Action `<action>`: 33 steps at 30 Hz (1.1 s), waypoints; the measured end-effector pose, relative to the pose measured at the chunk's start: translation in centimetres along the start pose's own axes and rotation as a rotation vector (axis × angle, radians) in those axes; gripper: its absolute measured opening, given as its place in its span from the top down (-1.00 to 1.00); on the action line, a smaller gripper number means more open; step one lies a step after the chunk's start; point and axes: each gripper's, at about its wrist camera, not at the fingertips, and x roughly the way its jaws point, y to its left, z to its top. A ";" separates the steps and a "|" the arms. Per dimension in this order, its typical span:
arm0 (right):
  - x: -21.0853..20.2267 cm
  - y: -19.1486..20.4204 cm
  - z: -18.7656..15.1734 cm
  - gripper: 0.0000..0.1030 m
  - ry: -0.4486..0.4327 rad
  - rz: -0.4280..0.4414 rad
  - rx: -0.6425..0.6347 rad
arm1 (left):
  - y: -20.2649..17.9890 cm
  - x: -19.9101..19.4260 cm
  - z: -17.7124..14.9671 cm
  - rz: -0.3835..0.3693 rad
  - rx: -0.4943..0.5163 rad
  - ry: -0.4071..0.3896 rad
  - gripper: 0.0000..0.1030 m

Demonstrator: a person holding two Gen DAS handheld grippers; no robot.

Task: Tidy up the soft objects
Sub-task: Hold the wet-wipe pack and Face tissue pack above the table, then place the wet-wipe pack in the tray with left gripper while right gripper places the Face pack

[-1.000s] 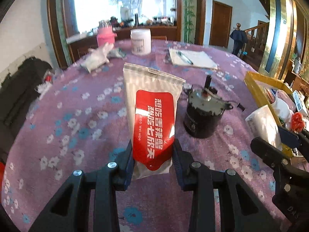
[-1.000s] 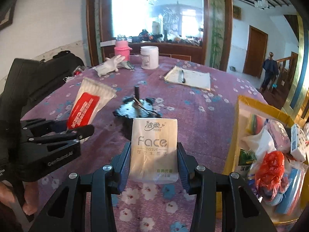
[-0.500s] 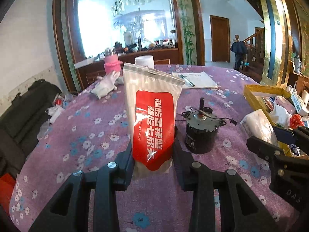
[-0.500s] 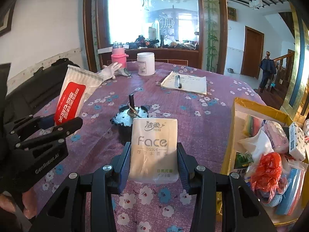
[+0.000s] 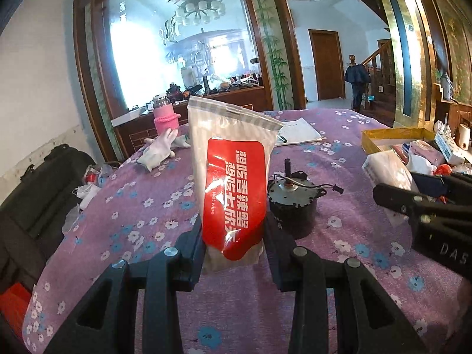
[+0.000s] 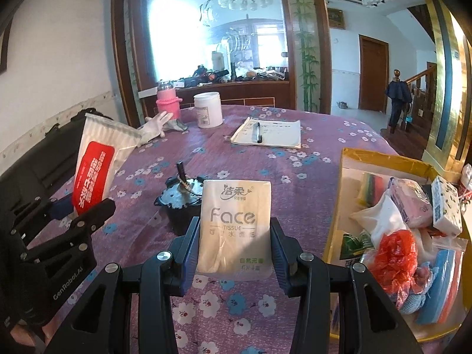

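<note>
My left gripper (image 5: 233, 250) is shut on a white wet wipe pack with a red label (image 5: 233, 194), held upright above the purple flowered tablecloth (image 5: 147, 224); the pack also shows at the left of the right wrist view (image 6: 94, 177). My right gripper (image 6: 234, 247) is shut on a white "Face" tissue pack (image 6: 234, 224), held upright above the table. A yellow box (image 6: 354, 159) at the right holds several soft packs and bags; it also shows in the left wrist view (image 5: 383, 135). The right gripper's body (image 5: 427, 215) shows at the right of the left view.
A black motor (image 5: 290, 206) with a shaft stands on the table just behind both packs. Farther back are a white glove (image 6: 156, 124), a pink bottle (image 6: 166, 103), a white jar (image 6: 208, 113) and a notepad with a pen (image 6: 268, 132). A black bag (image 5: 44, 183) sits at the left.
Both grippers have risen and tilted up with their packs still held; the table now lies lower in both views and more of the room shows.
</note>
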 end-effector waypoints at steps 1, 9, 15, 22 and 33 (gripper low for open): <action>-0.1 -0.2 0.1 0.09 -0.003 0.001 0.008 | -0.2 -0.1 0.0 0.001 0.007 -0.004 0.31; -1.2 -2.4 0.4 0.09 -0.043 -0.007 0.079 | -2.4 -1.6 0.4 -0.007 0.067 -0.035 0.31; -2.3 -5.4 0.7 0.09 -0.073 -0.030 0.164 | -4.3 -2.0 1.2 -0.040 0.087 -0.030 0.31; -3.2 -9.4 0.4 0.09 -0.085 -0.065 0.283 | -7.2 -2.3 1.7 -0.099 0.121 -0.032 0.31; -5.7 -12.0 0.5 0.09 -0.120 -0.137 0.312 | -11.3 -2.7 3.2 -0.190 0.166 -0.027 0.31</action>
